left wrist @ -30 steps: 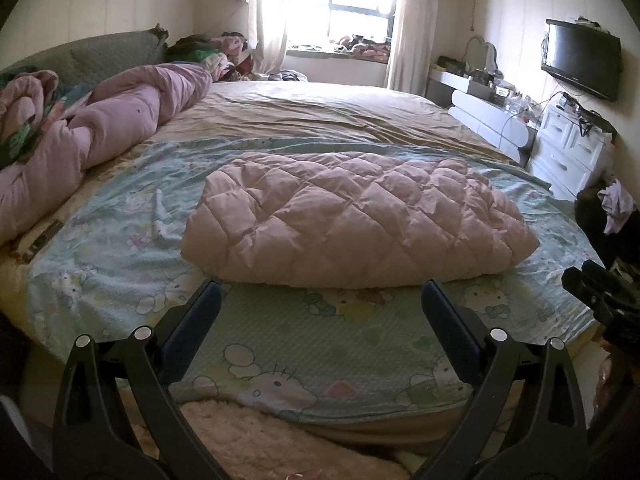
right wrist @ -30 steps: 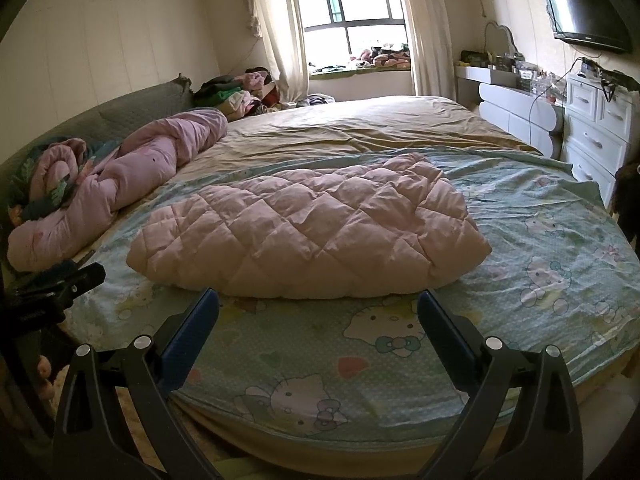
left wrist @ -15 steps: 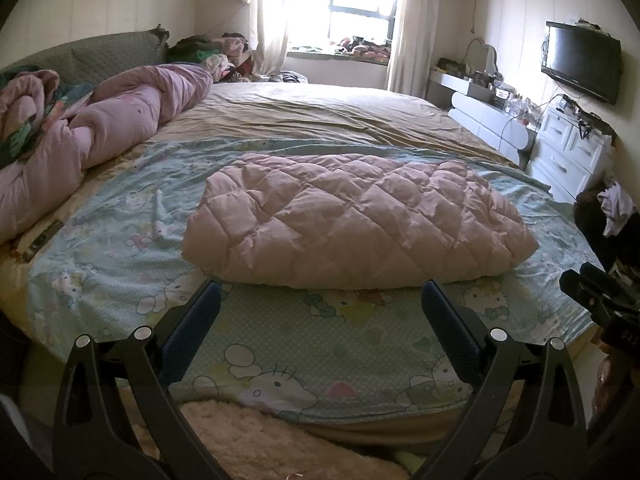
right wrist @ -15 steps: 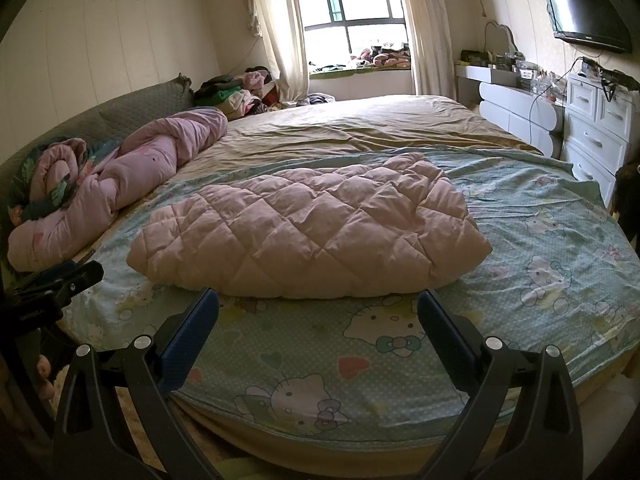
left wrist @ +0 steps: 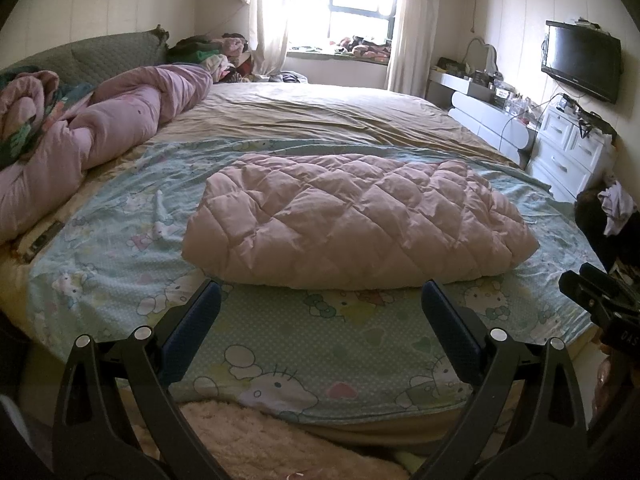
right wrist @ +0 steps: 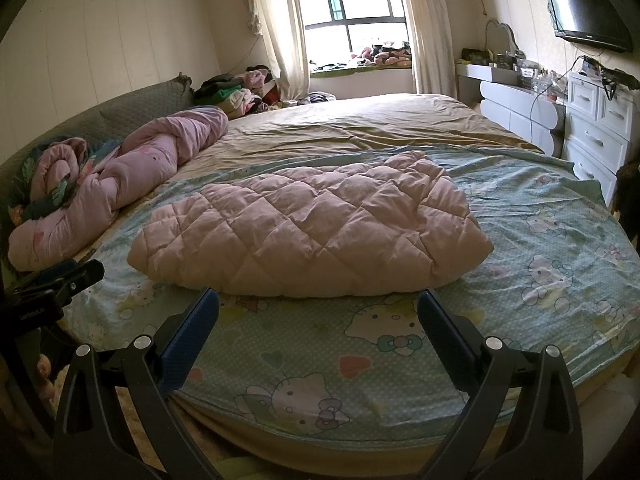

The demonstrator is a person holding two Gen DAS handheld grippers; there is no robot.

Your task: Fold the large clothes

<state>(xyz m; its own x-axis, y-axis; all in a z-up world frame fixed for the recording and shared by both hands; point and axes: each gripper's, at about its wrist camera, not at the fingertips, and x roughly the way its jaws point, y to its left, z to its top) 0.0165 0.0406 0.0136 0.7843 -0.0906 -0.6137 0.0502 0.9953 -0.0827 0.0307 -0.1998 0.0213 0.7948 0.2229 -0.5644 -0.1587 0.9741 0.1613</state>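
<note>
hovering off near bed (left wrist: 100, 248) edge | left gripper (left wrist: 320, 300) spread, empty | right gripper (right wrist: 318, 308) spread, empty | pink quilted garment (left wrist: 356, 224) folded mid-bed, likely done

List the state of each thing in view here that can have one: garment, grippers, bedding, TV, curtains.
Quilted pink garment: folded into a puffy bundle, lying on the sheet, ungripped.
Left gripper: open, empty, short of the garment.
Right gripper: open, empty.
Pink duvet: rolled up, unfolded.
Cartoon sheet: spread, wrinkled.
TV: off.
Curtains: drawn open.
</note>
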